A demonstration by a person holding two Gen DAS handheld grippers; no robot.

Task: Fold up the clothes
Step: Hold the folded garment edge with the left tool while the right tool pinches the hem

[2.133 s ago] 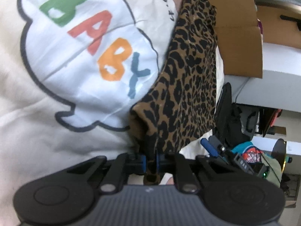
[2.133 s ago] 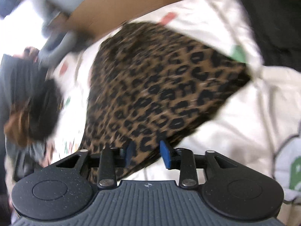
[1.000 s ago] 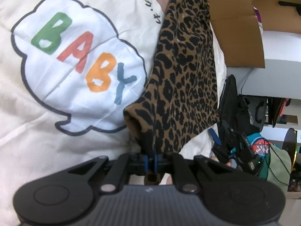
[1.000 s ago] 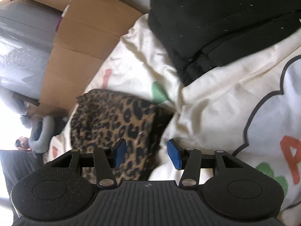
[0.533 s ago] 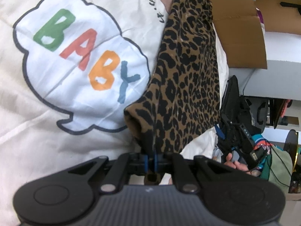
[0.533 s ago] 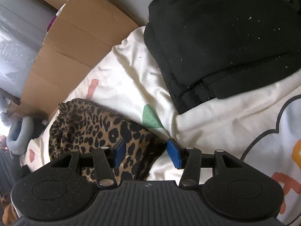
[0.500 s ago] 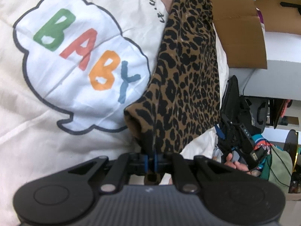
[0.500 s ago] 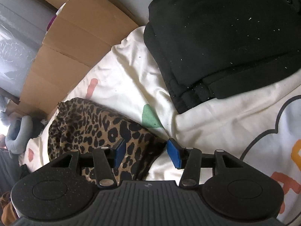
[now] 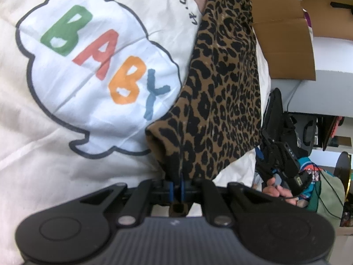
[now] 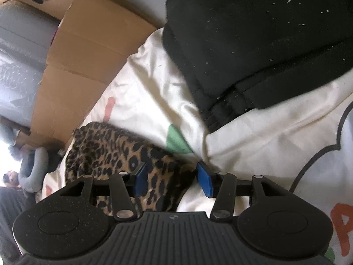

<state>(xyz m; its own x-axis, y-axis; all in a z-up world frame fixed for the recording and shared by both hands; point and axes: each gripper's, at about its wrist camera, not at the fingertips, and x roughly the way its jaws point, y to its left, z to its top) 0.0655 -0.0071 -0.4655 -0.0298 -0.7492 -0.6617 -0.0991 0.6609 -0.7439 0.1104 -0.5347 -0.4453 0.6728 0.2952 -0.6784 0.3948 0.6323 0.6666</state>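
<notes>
A leopard-print garment [image 9: 222,101] lies stretched along the right side of a cream bedspread [image 9: 44,145] printed with a "BABY" cloud. My left gripper [image 9: 176,187] is shut on the garment's near corner. In the right wrist view the garment's other end [image 10: 106,150] lies bunched on the same bedspread [image 10: 253,137]. My right gripper [image 10: 172,176] straddles that corner and its jaws are closing; the cloth is between them, and the blue pads [image 10: 204,178] do not press on it. The right gripper [image 9: 275,154] also shows at the bed's right edge, with a hand [image 9: 275,192] under it.
A folded black garment [image 10: 264,39] lies on the bedspread beyond my right gripper. A flattened cardboard box [image 10: 88,55] leans along the bed's far side. Cluttered furniture and bags [image 9: 320,154] stand off the bed's right edge.
My right gripper has slid forward over the leopard corner, and its pads have drawn closer together around the cloth. My left gripper has kept its grip and stayed in place.
</notes>
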